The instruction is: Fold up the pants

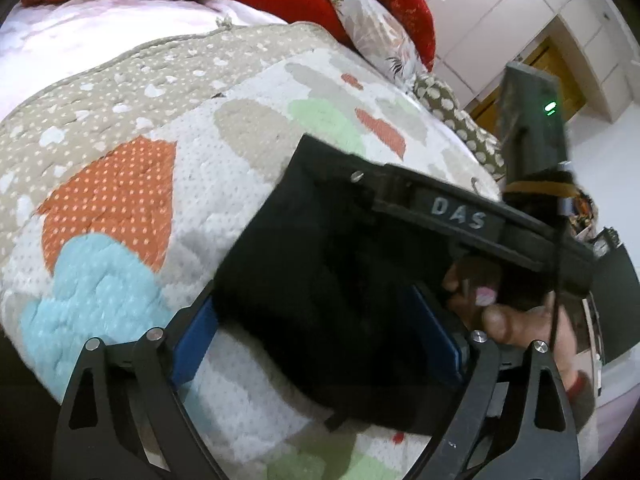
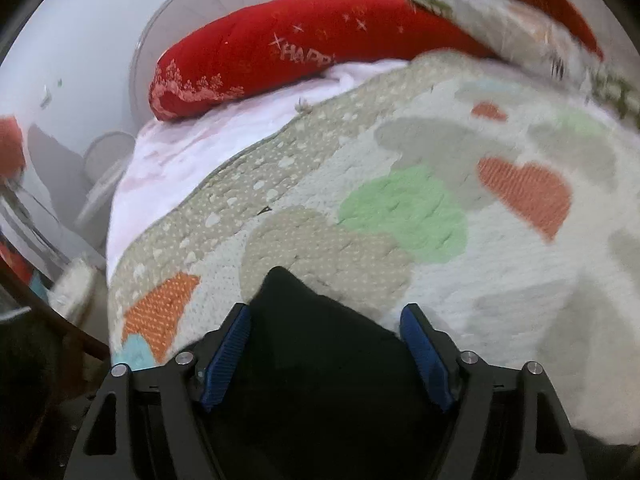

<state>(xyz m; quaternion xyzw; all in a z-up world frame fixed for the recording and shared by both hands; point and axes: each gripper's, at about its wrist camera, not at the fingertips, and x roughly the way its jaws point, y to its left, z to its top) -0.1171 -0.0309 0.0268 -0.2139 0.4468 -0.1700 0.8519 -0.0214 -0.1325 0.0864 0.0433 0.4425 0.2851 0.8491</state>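
Black pants on quilt; L gripper spread wide, R gripper parted, neither pinching.

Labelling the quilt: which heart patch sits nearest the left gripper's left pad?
The blue heart, low on the quilt. It lies right beside that pad; the orange heart sits above it, farther off.

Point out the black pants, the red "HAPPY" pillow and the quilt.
black pants (image 2: 320,344): right wrist view, folded cloth between the fingers.
red pillow (image 2: 280,52): right wrist view, its lettered front.
quilt (image 1: 120,184): left wrist view, orange heart patch.
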